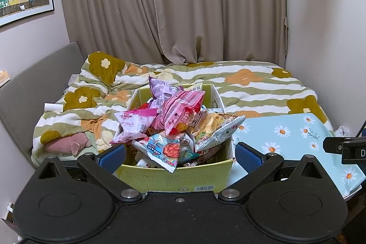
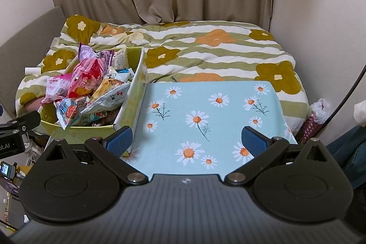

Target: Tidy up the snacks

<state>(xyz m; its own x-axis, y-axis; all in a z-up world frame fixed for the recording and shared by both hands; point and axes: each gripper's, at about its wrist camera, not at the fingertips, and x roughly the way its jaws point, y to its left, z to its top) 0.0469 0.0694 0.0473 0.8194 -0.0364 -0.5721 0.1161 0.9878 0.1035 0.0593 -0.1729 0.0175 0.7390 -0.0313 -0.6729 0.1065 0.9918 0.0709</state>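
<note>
Heaped foil snack packets (image 1: 176, 120) overfill the yellow-green cardboard box (image 1: 173, 177), blocking its opening from above. To its right, the pale blue daisy-print tabletop (image 2: 205, 111) lies bare, bounded on its left by the box's white wall (image 2: 135, 88). The far striped floral quilt (image 2: 205, 47) is unobstructed.

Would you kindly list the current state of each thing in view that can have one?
left gripper: open, empty.
right gripper: open, empty.
yellow-green box: open-topped, overfilled.
snack packets: heaped above the box's rim, all look sealed.
daisy-print tabletop: bare.
curtains: drawn shut.
quilt: rumpled on the left, smoother on the right.
</note>
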